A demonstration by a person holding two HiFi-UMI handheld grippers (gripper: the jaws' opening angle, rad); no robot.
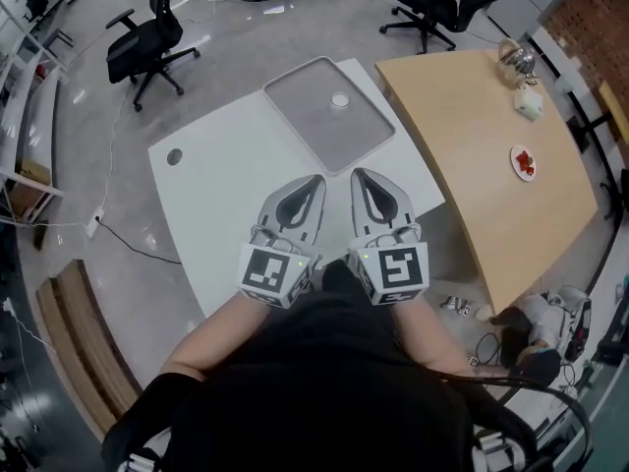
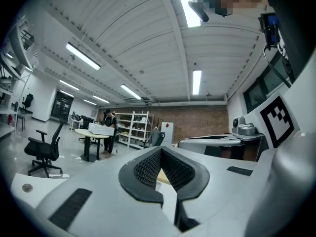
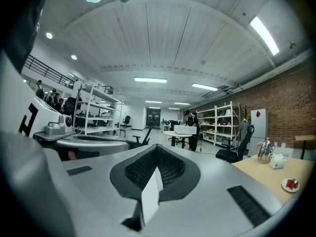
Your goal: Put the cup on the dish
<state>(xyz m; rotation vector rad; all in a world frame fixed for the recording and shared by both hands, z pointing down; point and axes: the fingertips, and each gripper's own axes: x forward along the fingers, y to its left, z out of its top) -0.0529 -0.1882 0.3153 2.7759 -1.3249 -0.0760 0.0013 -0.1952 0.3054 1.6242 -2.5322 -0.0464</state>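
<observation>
Well, from where I stand, both tools are held close in against the person's body, side by side and pointing level across the white table (image 1: pixel 221 190). The left gripper (image 1: pixel 314 180) has its jaws pressed together with nothing between them, and the right gripper (image 1: pixel 360 174) is the same, tips meeting on empty air.

The cup (image 1: pixel 340 100), small and white, sits out at about twelve o'clock from the tools, resting on the grey dish (image 1: pixel 305 116), towards its far right part and apart from the rim. By my reckoning the placing is done. It is too small for me to say whether it stands quite straight.

What could spoil it is the near corner of the dish, which lies just ahead of the closed tips. A careless push forward would shove the dish and could tip or slide the cup. Off at two o'clock is a wooden table (image 1: pixel 462 155) with a small plate (image 1: pixel 523 162); if that plate is the dish meant, the cup is in the wrong place.
</observation>
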